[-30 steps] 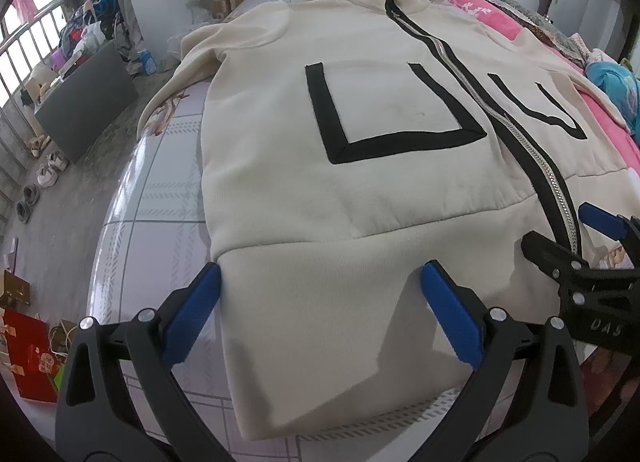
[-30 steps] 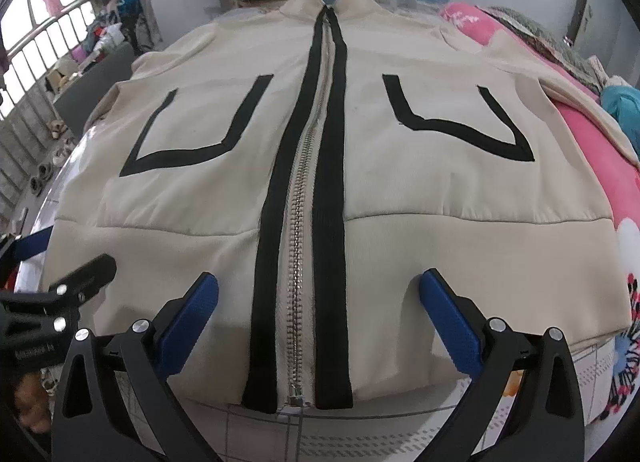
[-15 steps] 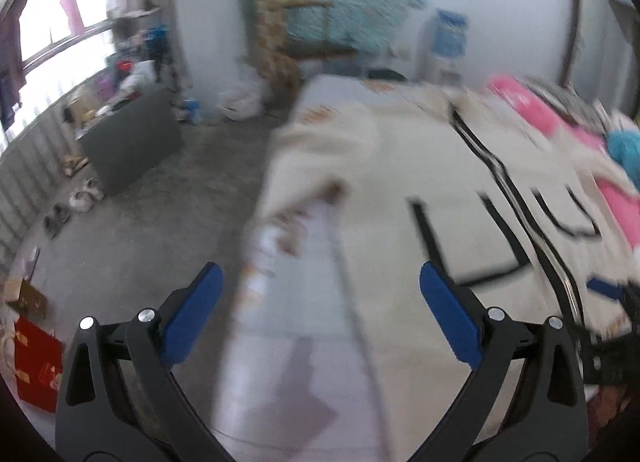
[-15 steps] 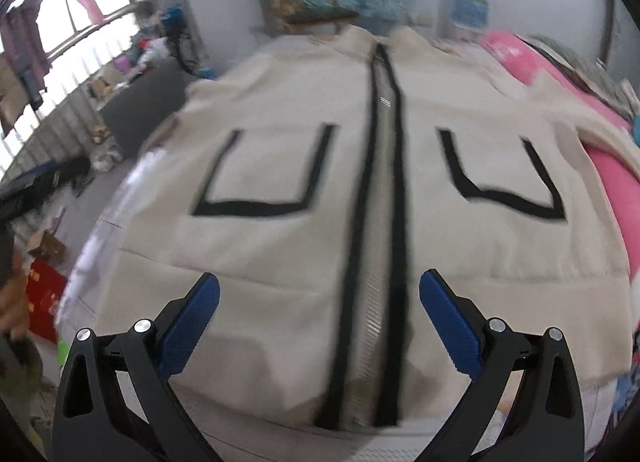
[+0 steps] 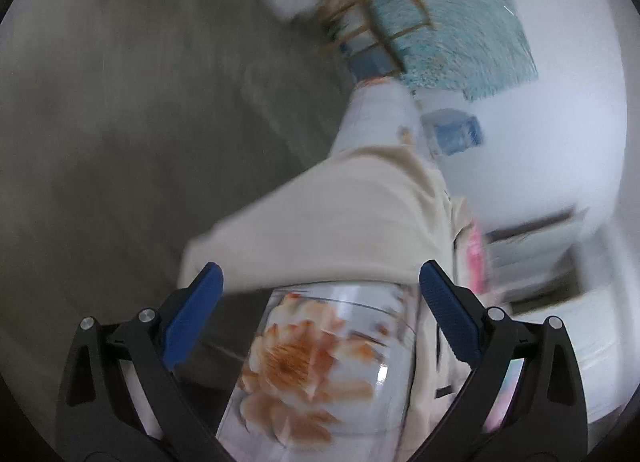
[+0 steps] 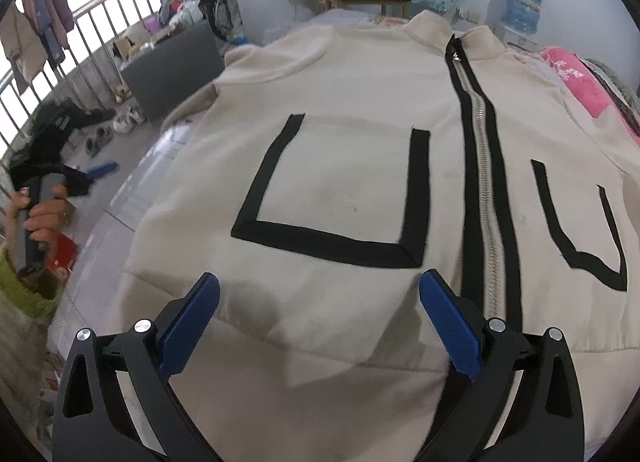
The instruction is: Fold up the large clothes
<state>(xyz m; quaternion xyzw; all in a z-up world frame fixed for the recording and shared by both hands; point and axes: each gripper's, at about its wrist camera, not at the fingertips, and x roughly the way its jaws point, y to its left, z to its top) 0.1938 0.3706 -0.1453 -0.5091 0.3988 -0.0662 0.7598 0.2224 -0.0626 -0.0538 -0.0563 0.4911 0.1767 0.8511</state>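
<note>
Jacket point(image 6: 360, 110) front sharp only rightward

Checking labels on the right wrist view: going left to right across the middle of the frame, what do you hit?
Hand holding the left gripper → bare table edge → black-outlined pocket on the cream jacket → zipper → second pocket outline.

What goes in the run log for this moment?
jacket: flat, zipped, unfolded | left claw: open, off the jacket's left side, view blurred | right claw: open, above hem
</note>
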